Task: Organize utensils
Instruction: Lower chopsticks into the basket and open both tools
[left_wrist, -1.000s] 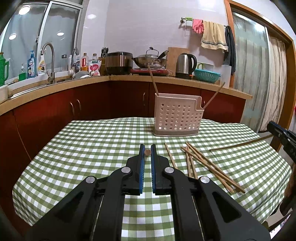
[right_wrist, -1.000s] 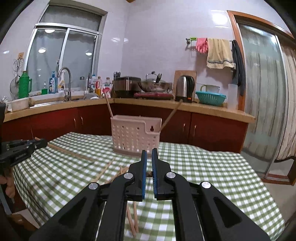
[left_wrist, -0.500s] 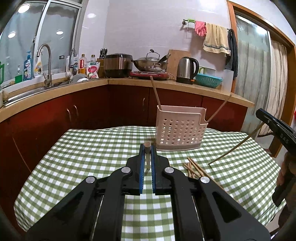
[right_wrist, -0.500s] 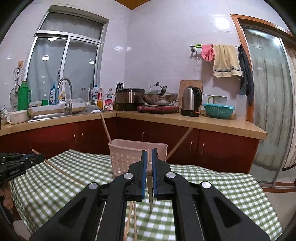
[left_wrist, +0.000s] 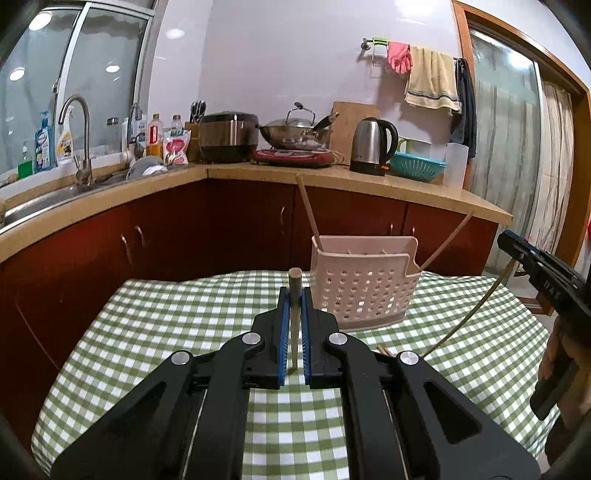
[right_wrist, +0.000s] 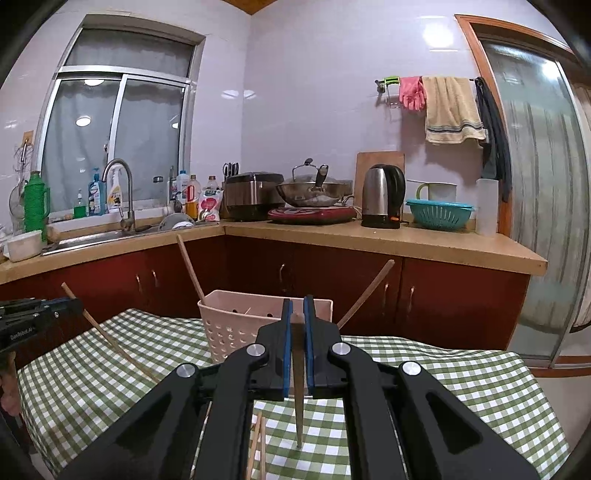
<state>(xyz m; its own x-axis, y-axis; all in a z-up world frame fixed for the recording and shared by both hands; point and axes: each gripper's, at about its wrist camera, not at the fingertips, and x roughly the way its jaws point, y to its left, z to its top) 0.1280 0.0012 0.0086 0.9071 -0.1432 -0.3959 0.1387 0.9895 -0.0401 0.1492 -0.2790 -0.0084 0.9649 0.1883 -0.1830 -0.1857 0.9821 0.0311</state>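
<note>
A pink perforated utensil basket (left_wrist: 365, 288) (right_wrist: 236, 328) stands on the green checked table with two chopsticks (left_wrist: 308, 214) leaning out of it. My left gripper (left_wrist: 294, 295) is shut on a wooden chopstick (left_wrist: 294, 314), held above the table, left of and short of the basket. My right gripper (right_wrist: 297, 308) is shut on another chopstick (right_wrist: 298, 398) whose tip hangs down over the table, just in front of the basket. Each gripper shows in the other's view, the right one (left_wrist: 543, 273) and the left one (right_wrist: 33, 317), each with its chopstick.
Loose chopsticks (right_wrist: 256, 439) lie on the checked tablecloth (left_wrist: 166, 325) below my right gripper. Behind the table runs a counter (left_wrist: 369, 184) with sink, rice cooker, wok, kettle and a teal colander. A glass door (right_wrist: 535, 184) is at the right.
Both grippers have lifted their chopsticks off the table and risen. The held chopsticks have swung from lying flat to hanging steeply, and both grippers have come closer to the basket.
</note>
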